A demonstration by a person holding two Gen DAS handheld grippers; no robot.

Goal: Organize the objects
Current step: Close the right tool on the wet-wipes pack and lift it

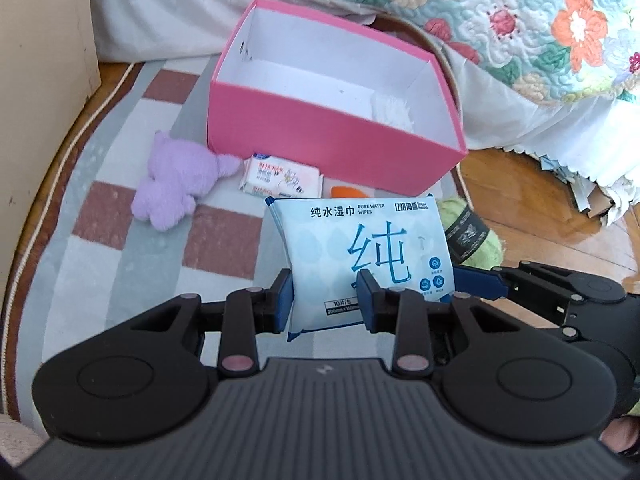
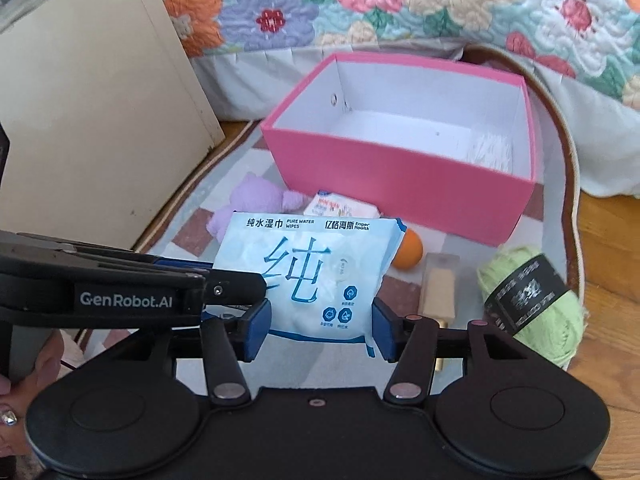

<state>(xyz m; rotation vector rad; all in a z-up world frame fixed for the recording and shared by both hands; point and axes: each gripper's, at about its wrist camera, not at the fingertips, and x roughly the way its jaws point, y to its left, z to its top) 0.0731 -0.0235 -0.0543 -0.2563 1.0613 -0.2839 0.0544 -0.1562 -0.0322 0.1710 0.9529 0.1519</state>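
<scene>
**Desk:** Two grippers, one pack. Which step is this?

**Photographer:** Mid-carry, by my reading. A pale blue wet-wipes pack [image 1: 360,256] hangs in the air above a checked mat [image 1: 120,216], short of an open pink box [image 1: 336,128] that stands against a bed draped in a floral quilt [image 1: 520,20].

**Desk:** Who has hold of it?

**Photographer:** The left gripper [image 1: 326,300], jaws clamped on the pack's lower edge, the foil puckering between the blue pads. The right gripper [image 2: 322,330] frames the same pack, but its jaws stand apart; the right-hand pad shows a gap, and whether the other one touches I cannot tell.

**Desk:** And next?

**Photographer:** Likely carrying it forward over the near pink wall, then letting go above the white floor inside. A soft pack held by one edge may sag or swing, so clearing that wall matters.

**Desk:** How does the pack look?

**Photographer:** Flat, glossy, upright, slightly bowed, with a large blue character, "PURE WATER WIPES" along the top and a round resealable tab.

**Desk:** What is left on the mat?

**Photographer:** A lilac plush toy [image 1: 176,184], a smaller tissue pack [image 1: 280,178], an orange ball [image 2: 408,254], a tan block [image 2: 440,292] and green yarn [image 2: 532,300]. Something white already lies in the box's corner.
</scene>
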